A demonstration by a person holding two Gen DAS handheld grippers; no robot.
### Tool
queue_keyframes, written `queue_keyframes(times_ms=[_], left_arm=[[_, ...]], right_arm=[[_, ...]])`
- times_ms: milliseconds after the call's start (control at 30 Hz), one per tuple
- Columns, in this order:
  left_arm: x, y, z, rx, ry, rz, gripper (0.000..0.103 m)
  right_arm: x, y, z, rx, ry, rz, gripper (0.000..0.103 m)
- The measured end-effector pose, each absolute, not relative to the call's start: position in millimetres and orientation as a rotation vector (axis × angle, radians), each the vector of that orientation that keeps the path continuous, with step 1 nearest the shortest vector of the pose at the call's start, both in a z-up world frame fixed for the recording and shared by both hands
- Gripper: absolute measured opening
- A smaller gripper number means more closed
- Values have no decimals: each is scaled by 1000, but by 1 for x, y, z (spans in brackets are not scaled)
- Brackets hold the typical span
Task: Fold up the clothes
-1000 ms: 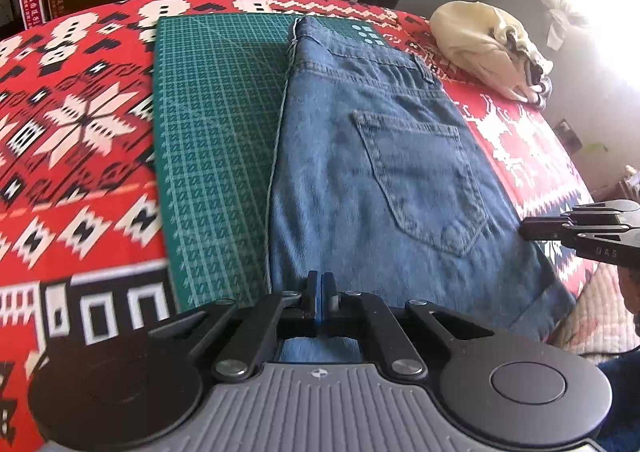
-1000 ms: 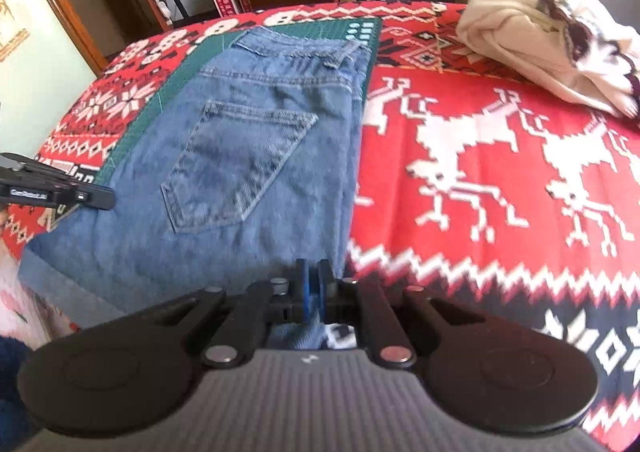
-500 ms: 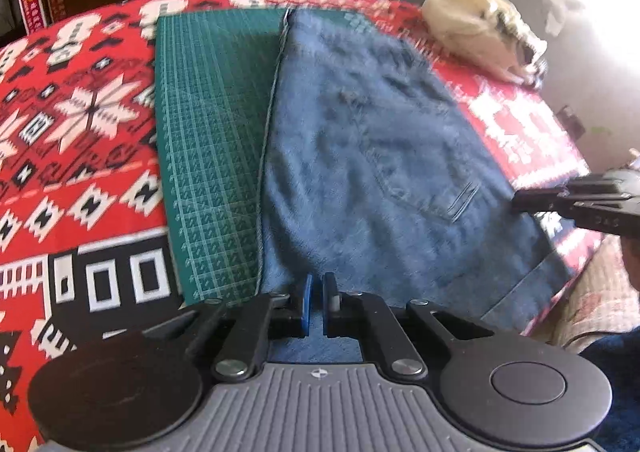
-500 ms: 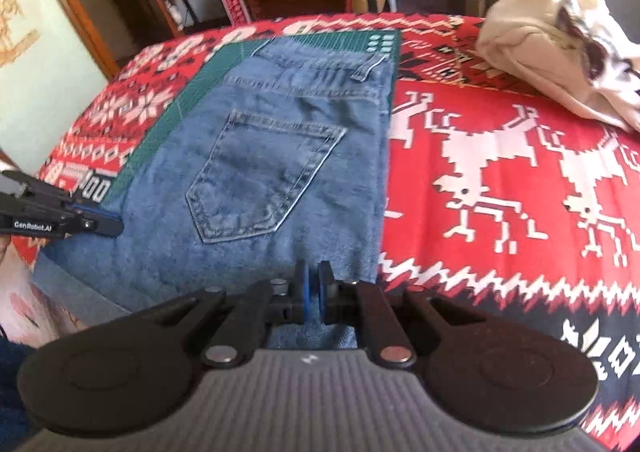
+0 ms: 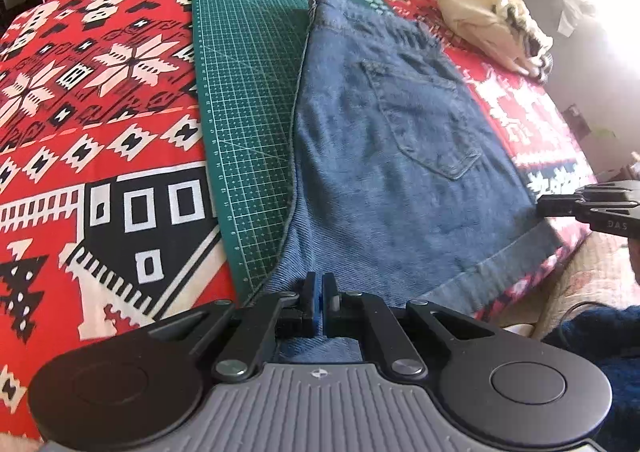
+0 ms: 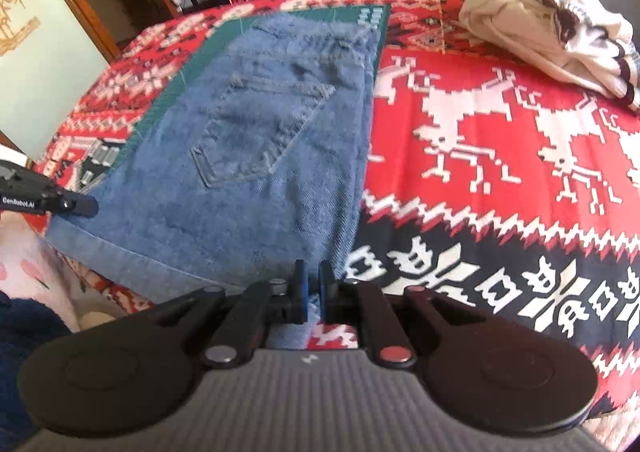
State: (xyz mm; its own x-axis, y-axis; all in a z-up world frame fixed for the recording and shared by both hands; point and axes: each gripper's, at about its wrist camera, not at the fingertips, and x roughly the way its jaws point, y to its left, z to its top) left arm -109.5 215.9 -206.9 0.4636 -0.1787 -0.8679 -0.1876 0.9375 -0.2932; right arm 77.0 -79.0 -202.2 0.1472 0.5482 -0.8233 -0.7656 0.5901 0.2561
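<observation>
The left gripper (image 5: pixel 319 302) is now showing a narrow slit between its blue-padded fingers where a second ago they were pressed together, and the right gripper (image 6: pixel 311 294) is parting more widely, with a clear gap where earlier its pads were clamped tight. Both are sitting at the near hem corners of the jeans (image 5: pixel 384 156), the left at the corner over the green cutting mat (image 5: pixel 244 100) and the right at the corner by the red patterned cloth (image 6: pixel 500 140); whether any denim is still caught in the left slit I cannot tell. The jeans are lying flat, already doubled leg over leg with a back pocket facing up, waistband at the far end of the mat and the hem hanging a little over the near table edge. My reading is that the grippers are letting go after laying and smoothing the garment, so the lengthwise fold is done and a crosswise fold, hem up toward waistband, is what remains. The left wrist view is showing the bare strip of mat beside the jeans, which the right wrist view mostly hides; the right wrist view is giving the clearer look at the cream garment (image 6: pixel 552 16) lying well apart at the far right.
</observation>
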Motion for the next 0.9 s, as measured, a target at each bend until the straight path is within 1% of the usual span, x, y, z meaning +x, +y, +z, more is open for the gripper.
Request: queue_keyframes(times_ms=[100,233,333,467,567,600,633,667,700,833,900], left_arm=[[-109,215,-209,-410,1112,-13,4],[-110,213,-217,-396,1142,15,3],[-115,215,-215,-393,1140,21,3],[-122,219,-205,-421,1131,42,3],[-131,225,-194,-455,1104,59,10],[-134,227,-190,-465,1097,65,16],[-137,230,-186,-476,1091,72,20],[-141,232,-183,-485,1084,76,26],[-144,234,-180,-487,1082,80,29],[-153,238,-177,-474,1095,118,32],[-157,243,-181,-517,1102,123,39]], right_arm=[[70,-69,-202,-258,1055,992,8],[65,-55,-215,-319,1097,997,7],[66,-62,-216,-302,1099,1003,5],[78,-78,-205,-210,1128,973,7],[90,-99,-200,-75,1172,942,12],[94,-107,-199,-27,1191,929,15],[99,-114,-201,20,1214,912,21],[104,-121,-203,66,1237,895,25],[106,-127,-206,100,1255,881,26],[107,-139,-217,176,1301,859,27],[106,-139,-221,192,1317,861,28]])
